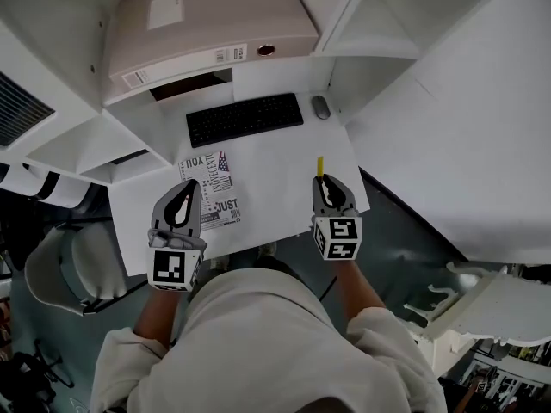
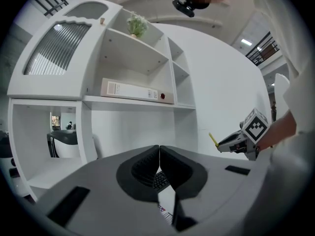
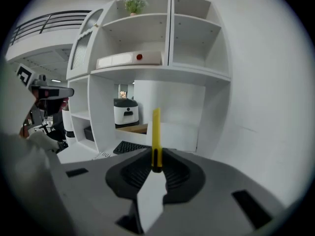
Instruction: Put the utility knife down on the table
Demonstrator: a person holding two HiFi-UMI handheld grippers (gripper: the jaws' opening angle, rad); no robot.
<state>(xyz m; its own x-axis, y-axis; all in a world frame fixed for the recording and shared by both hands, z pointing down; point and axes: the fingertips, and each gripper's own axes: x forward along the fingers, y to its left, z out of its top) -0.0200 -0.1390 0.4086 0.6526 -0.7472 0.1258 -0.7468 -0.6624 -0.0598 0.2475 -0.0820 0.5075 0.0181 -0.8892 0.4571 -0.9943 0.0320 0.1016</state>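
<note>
One tool (image 3: pixel 156 162) (right) clamps utility knife (image 3: pixel 156 129).

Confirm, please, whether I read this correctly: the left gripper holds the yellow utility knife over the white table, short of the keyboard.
Not quite: the right gripper holds the yellow utility knife over the white table, short of the keyboard. The right gripper view shows it between the jaws; the left gripper is shut and empty.
</note>
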